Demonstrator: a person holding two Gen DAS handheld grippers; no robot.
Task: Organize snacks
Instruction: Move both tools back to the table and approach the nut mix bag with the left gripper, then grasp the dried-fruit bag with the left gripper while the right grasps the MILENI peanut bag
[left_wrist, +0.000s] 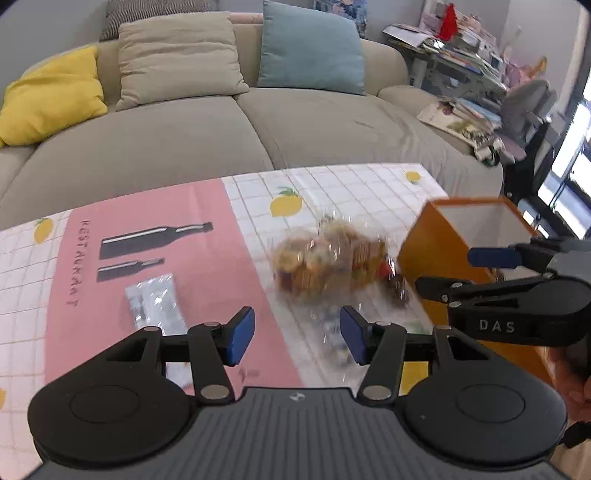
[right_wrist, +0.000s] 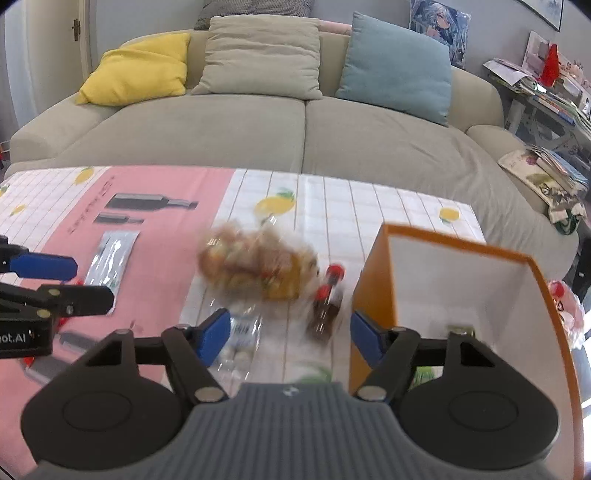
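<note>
Your left gripper (left_wrist: 297, 338) hangs over the worktop (left_wrist: 332, 184) with its jaws released, nothing between the blue pads. Just ahead of it lies the clear bag of snacks (left_wrist: 328, 262), blurred, on the checked lemon cloth. A silver foil packet (left_wrist: 155, 301) lies to its left on the pink part of the cloth. Your right gripper (right_wrist: 290, 334) also has its jaws released and empty; below them sit a small dark bottle with a red cap (right_wrist: 327, 304) and a clear wrapped item (right_wrist: 240, 336). The orange box (right_wrist: 373, 280) stands open just right of the snacks.
</note>
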